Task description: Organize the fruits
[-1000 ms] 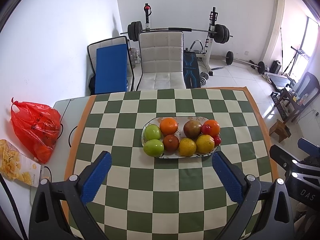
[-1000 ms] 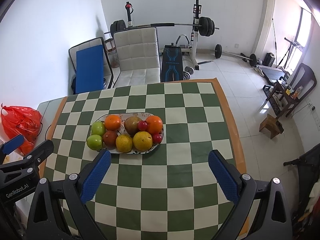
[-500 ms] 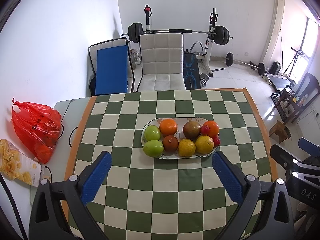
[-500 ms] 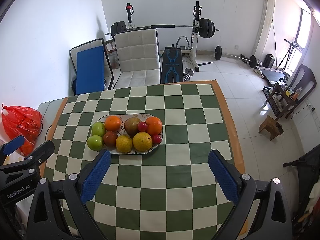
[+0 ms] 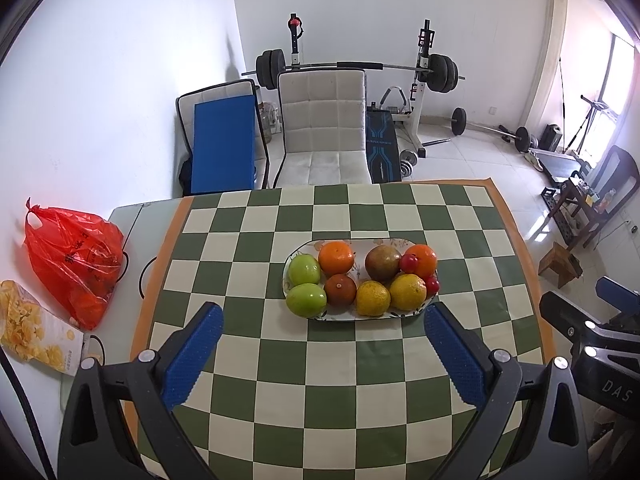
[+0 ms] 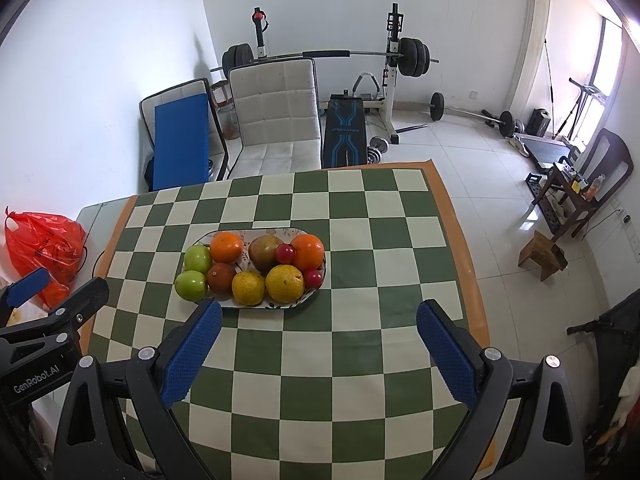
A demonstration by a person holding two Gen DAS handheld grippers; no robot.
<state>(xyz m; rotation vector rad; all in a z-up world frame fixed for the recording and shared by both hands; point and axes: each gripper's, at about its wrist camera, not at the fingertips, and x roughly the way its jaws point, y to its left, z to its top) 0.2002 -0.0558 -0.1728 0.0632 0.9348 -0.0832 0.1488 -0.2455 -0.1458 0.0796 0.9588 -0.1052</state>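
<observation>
Left gripper (image 5: 322, 322) released, right gripper (image 6: 318, 316) released (both empty), plate (image 5: 298, 250) holding mixed fruit (image 5: 374, 274).

A green-and-cream checked cloth (image 5: 360, 380) with an orange border covers the desk. On it, the white plate (image 5: 308, 245) with a leafy print holds two green fruits (image 5: 306, 300) at its left end, two orange ones (image 5: 337, 257), two yellow ones (image 5: 408, 292), a brownish one (image 5: 383, 263) and small red ones (image 5: 409, 263). Left of the plate lies a red plastic bag (image 5: 72, 256). Both claws carry blue pads (image 5: 192, 356).
</observation>
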